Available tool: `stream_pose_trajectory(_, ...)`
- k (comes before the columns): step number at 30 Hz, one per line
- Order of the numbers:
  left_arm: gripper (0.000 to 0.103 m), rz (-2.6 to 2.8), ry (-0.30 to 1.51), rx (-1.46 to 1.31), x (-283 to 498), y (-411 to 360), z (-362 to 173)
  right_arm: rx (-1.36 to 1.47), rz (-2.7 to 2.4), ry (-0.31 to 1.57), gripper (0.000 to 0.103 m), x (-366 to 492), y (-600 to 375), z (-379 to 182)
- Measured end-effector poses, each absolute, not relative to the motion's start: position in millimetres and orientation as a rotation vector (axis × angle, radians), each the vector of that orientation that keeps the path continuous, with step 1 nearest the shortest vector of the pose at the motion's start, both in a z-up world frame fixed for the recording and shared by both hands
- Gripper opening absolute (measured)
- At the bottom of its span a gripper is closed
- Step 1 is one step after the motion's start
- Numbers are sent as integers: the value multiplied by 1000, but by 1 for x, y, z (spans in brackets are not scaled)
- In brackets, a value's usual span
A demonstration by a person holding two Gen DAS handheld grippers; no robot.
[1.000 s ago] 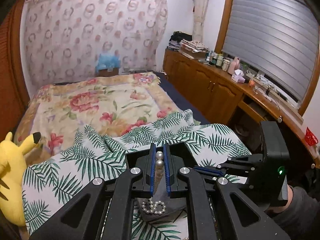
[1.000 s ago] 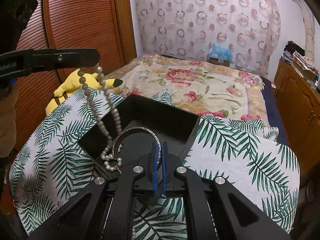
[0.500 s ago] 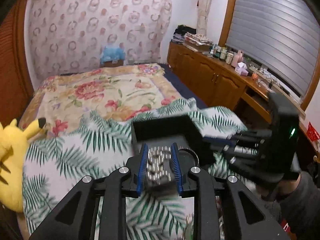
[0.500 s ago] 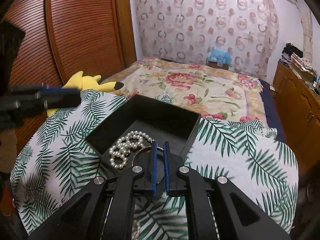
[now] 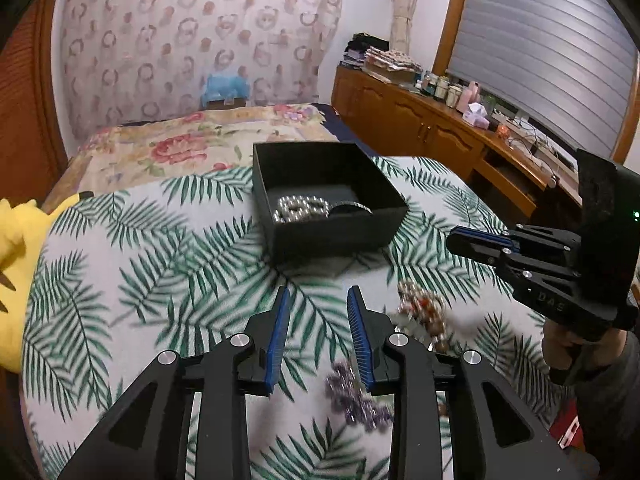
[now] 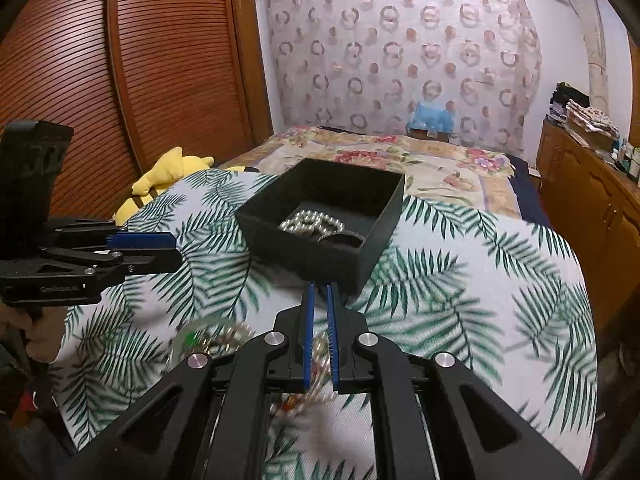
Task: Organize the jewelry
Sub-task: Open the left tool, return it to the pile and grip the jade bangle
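A black open box (image 5: 328, 200) sits on the palm-leaf cloth; it also shows in the right wrist view (image 6: 324, 216). Inside lie a pearl necklace (image 5: 300, 209) (image 6: 312, 222) and a dark bangle (image 5: 352, 208) (image 6: 340, 238). My left gripper (image 5: 316, 300) is open and empty, pulled back in front of the box. A purple bead bracelet (image 5: 356, 400) and a brownish bead string (image 5: 424, 312) lie blurred by its right finger. My right gripper (image 6: 319, 292) is nearly shut with a narrow gap, empty, near the box's front corner. Loose jewelry (image 6: 208, 338) lies below it.
A yellow plush toy (image 5: 16, 248) (image 6: 168, 176) lies at the left edge of the cloth. A floral bedspread (image 5: 192, 140) stretches behind. Wooden cabinets (image 5: 420, 128) line the right wall, a slatted wooden door (image 6: 120, 80) the left.
My left gripper let the pearl necklace drop into the box, opened and pulled back. My right gripper drew back from the bangle inside the box.
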State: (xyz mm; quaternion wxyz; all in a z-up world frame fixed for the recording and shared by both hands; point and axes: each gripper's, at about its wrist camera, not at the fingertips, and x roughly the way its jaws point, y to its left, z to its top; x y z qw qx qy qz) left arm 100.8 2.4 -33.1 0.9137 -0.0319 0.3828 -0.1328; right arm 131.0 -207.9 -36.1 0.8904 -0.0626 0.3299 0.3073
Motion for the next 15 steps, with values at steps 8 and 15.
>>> stream_pose_trajectory(8,33,-289,784,-57,72,-7,-41,-123,615,696,9,97,-219,-50)
stream_pose_trajectory(15,48,-294,775,-44,54,-16,-44,-122,598,722,9,75,-227,-66)
